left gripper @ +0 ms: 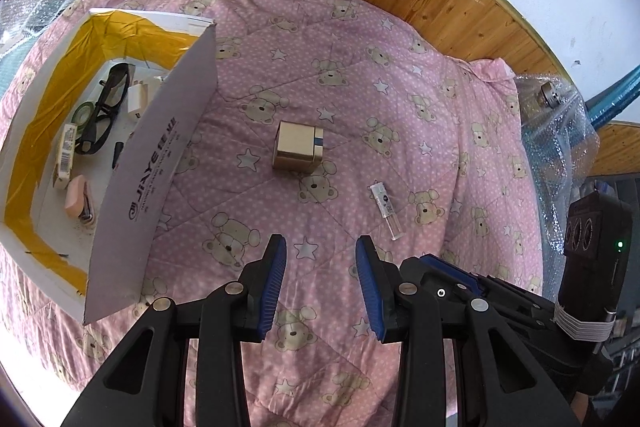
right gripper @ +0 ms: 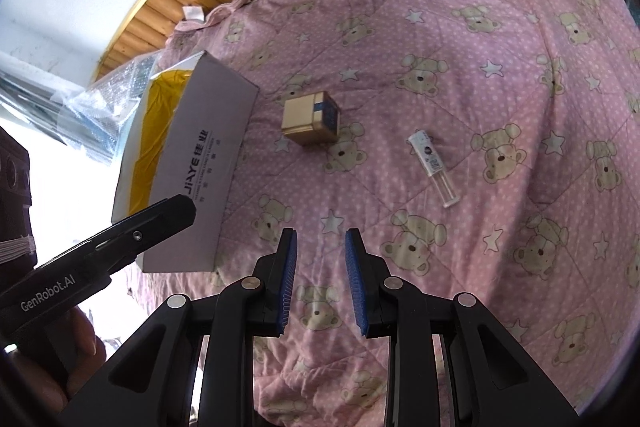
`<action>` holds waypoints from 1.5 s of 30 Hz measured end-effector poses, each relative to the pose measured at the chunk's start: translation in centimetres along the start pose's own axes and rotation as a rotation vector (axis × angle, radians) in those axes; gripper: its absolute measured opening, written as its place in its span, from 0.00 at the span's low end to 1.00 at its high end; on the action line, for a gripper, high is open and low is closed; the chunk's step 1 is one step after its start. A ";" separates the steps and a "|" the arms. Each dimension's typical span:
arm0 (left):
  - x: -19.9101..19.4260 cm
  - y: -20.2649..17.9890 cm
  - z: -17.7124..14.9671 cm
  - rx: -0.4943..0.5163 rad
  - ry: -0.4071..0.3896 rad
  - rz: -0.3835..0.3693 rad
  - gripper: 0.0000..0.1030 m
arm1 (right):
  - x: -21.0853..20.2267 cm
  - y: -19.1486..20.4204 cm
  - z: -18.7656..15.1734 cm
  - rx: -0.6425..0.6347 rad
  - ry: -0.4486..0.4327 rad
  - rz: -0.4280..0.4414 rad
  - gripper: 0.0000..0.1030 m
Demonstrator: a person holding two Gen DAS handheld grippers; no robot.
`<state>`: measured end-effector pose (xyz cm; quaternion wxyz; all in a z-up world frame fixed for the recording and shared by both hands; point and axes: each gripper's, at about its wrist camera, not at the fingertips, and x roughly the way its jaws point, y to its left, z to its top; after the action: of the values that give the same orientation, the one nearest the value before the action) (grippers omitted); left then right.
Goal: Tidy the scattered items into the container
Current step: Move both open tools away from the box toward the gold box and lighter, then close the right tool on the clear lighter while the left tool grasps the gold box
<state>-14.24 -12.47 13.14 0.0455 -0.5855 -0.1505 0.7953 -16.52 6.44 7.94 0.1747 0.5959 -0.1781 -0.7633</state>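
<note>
Tongs [left gripper: 321,259] [right gripper: 320,249] both agape, empty; gold cube box [left gripper: 298,147], clear tube [left gripper: 386,205] (quilted bedding).

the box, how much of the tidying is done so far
Partly done. The cardboard box already holds glasses, a roll of tape, a white charger, a pink eraser and a few other small things. Nothing is in hand: the left gripper and right gripper are both open and empty. Left on the pink quilt: the gold box and the clear tube.
</note>
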 end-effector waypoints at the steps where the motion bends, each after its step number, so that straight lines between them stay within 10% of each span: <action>1: 0.3 -0.1 0.2 0.002 0.005 0.001 0.37 | 0.2 -0.4 0.1 0.008 0.002 -0.002 0.27; 45: 16.8 2.7 8.5 -0.093 0.241 0.036 0.38 | 10.5 -9.4 6.2 0.084 0.165 -0.157 0.32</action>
<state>-27.18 -12.41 -0.75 0.0221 -0.6808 -0.1701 0.7121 -25.44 10.06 -4.10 0.1034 0.6754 -0.1477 -0.7151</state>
